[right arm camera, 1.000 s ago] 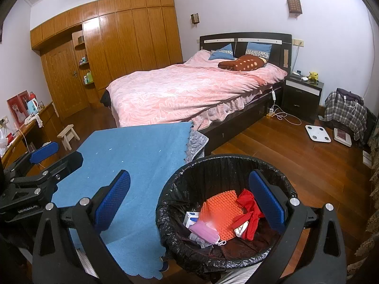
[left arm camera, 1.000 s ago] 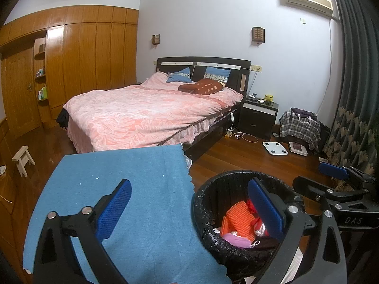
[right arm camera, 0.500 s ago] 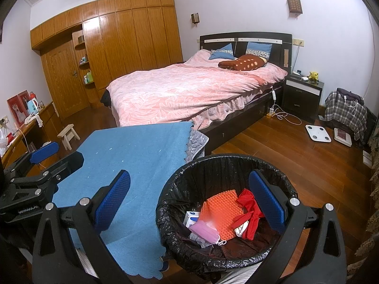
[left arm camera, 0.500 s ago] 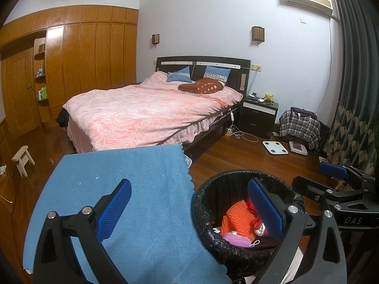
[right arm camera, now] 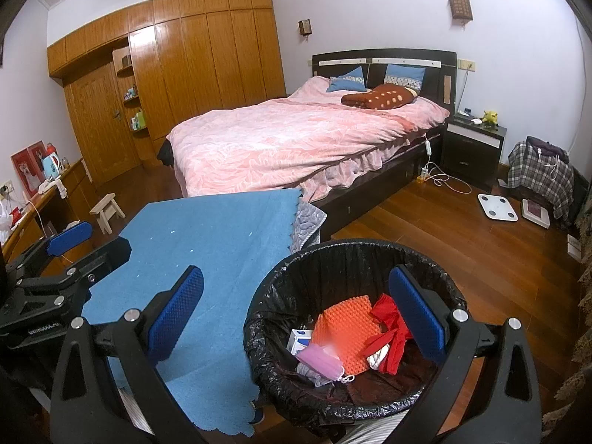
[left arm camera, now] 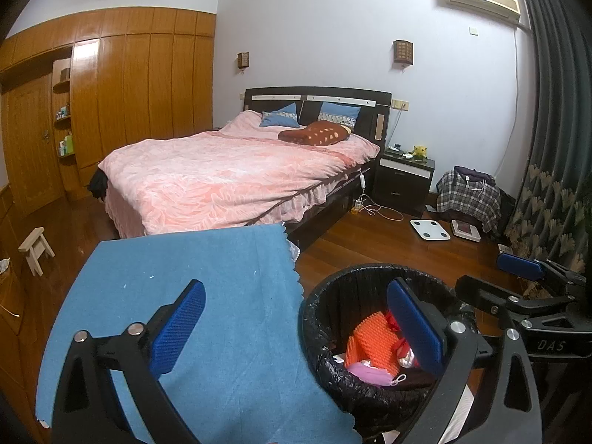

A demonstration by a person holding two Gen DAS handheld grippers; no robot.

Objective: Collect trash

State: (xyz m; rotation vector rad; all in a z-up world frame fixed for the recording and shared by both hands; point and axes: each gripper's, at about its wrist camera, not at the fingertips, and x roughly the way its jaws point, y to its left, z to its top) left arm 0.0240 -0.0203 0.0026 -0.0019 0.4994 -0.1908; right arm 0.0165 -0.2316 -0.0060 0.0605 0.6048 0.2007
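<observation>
Below the right gripper [right arm camera: 296, 310], spread wide and empty: black-lined trash bin [right arm camera: 285, 270] holding orange textured sheet [right arm camera: 344, 327], red cloth [right arm camera: 392, 329], pink mask [right arm camera: 320, 360]. Just left of both: blue cloth [right arm camera: 222, 236]. Left gripper [left arm camera: 296, 327] likewise parted, gripping nothing, bin under its right finger. Beyond, pink bed [left arm camera: 229, 174].

Glossy black plastic bin liner [right arm camera: 281, 336], matt blue cloth [right arm camera: 222, 244], polished wood floor [right arm camera: 462, 244].

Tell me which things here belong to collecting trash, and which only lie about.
For the job: bin, orange foam, red cloth, pink mask, both open grippers.

Lying about: bed, stool, scale, blue cloth.
</observation>
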